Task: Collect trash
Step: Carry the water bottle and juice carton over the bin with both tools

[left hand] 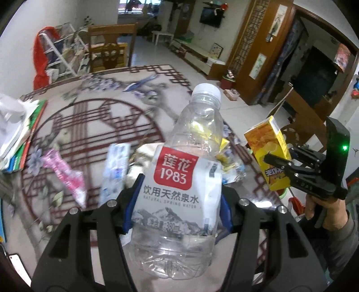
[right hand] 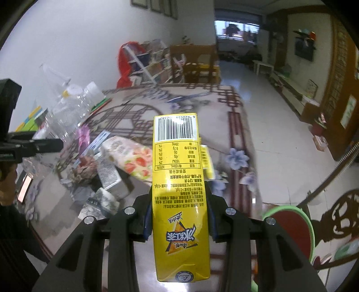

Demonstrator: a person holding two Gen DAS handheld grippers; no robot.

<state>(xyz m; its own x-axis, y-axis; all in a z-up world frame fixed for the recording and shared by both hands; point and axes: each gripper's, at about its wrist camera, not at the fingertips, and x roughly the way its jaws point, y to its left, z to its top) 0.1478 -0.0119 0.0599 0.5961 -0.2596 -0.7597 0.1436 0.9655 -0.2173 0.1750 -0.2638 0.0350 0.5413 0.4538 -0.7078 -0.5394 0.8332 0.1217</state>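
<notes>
A wooden chair (left hand: 112, 48) stands behind the patterned table (left hand: 94, 116), beside a white bookshelf (left hand: 65, 54) and a wall television (left hand: 211, 15).

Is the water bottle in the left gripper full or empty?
Empty. The water bottle is clear all the way through, with no water line, and its white cap is on.

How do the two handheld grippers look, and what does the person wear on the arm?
Both are matte black plastic. The left gripper has angular ribbed fingers with silver screws and blue pads. The right gripper looks the same; from the side, its black body carries a lit green lamp. The grey sleeve covers the arm holding it.
</notes>
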